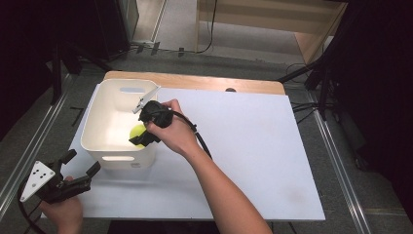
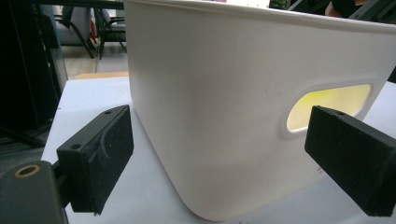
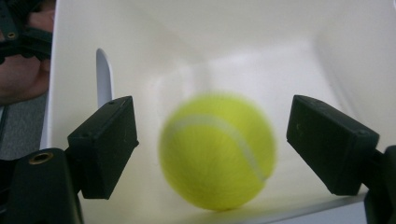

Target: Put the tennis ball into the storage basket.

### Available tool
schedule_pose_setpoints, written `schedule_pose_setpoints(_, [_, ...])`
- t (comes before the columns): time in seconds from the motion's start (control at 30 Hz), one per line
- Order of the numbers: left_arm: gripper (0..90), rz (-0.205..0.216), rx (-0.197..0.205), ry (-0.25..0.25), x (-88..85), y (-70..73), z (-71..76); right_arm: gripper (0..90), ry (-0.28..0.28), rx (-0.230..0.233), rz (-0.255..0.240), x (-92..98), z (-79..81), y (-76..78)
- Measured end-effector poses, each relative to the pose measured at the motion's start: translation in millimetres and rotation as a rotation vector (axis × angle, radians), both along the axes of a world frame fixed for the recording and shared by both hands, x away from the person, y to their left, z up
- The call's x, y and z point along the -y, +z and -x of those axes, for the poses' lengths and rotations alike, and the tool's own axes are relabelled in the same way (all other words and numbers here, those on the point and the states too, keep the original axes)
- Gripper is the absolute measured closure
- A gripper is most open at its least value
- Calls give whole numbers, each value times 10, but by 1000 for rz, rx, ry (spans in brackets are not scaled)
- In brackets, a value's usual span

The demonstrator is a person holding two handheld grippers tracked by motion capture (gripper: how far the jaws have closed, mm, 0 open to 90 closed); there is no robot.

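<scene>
A yellow tennis ball (image 1: 136, 130) is inside the white bin (image 1: 92, 122), near its front right corner. My right gripper (image 1: 142, 136) reaches down into the bin over that corner. In the right gripper view the ball (image 3: 217, 151) looks blurred between the two black pads (image 3: 109, 144), with a gap on each side, so the right gripper (image 3: 219, 147) is open and not touching it. My left gripper (image 1: 82, 163) rests open at the table's front left, pointing at the bin's front wall (image 2: 210, 93). Yellow shows through the handle slot (image 2: 327, 105).
The bin stands at the back left of a white board (image 1: 253, 146) with a wooden strip (image 1: 195, 80) along its far edge. Dark stands and cables (image 1: 311, 73) flank the table. To the right of the bin the board is bare.
</scene>
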State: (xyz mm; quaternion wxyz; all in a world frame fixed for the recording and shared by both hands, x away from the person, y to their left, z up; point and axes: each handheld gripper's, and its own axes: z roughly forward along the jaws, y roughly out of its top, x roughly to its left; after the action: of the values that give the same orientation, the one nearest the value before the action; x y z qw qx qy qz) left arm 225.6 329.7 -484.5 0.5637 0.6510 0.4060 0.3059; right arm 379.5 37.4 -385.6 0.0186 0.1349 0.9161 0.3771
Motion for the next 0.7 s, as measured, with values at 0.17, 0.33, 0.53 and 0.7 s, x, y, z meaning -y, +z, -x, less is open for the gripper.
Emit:
schedule_pose_setpoints(0.17, [79,-2,1,-1,1,0,-1,96,-17,19,-4,32,33,62])
schedule_pose_setpoints(0.33, [79,0,1,-1,2,0,-1,82,-43,39,-35,133,60,109])
schedule_pose_setpoints(0.53, [79,-2,1,-2,2,0,-2,0,-60,35,-57,274,88,117])
schedule_pose_setpoints(0.7, [79,-8,0,-2,1,1,-1,0,-82,50,-71,395,103,135])
